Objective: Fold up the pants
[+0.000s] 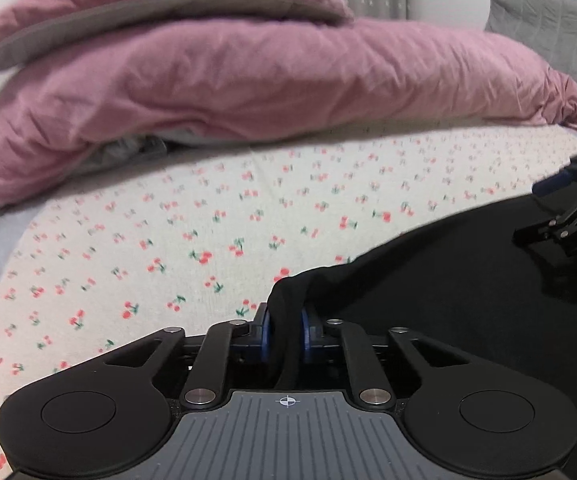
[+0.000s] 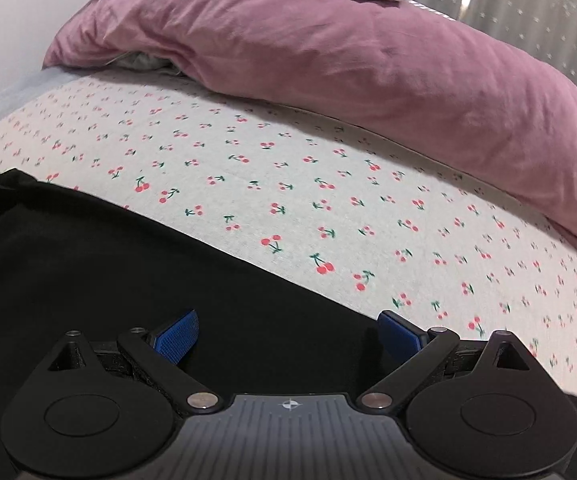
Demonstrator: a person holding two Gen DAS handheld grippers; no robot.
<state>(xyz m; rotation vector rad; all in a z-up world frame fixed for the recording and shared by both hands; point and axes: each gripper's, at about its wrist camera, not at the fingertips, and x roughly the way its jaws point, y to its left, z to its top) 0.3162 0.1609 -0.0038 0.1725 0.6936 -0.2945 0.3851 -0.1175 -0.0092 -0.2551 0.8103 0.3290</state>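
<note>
Left wrist view: left gripper (image 1: 285, 330) fingers pinch a raised fold of the black pants (image 1: 448, 280) lying on the bed (image 1: 208, 220). Right gripper (image 2: 288, 332) fingers spread wide over the pants.

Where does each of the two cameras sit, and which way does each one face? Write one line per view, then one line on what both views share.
Left wrist view: sits on the left gripper, looks forward and down along its fingers across the cherry-print sheet to the pink duvet; its blue pads pinch the edge of the black pants; the right gripper shows at the right edge.
Right wrist view: sits on the right gripper, jaws open over the pants, facing the same bedding.
Shared: pants, sheet, duvet.
</note>
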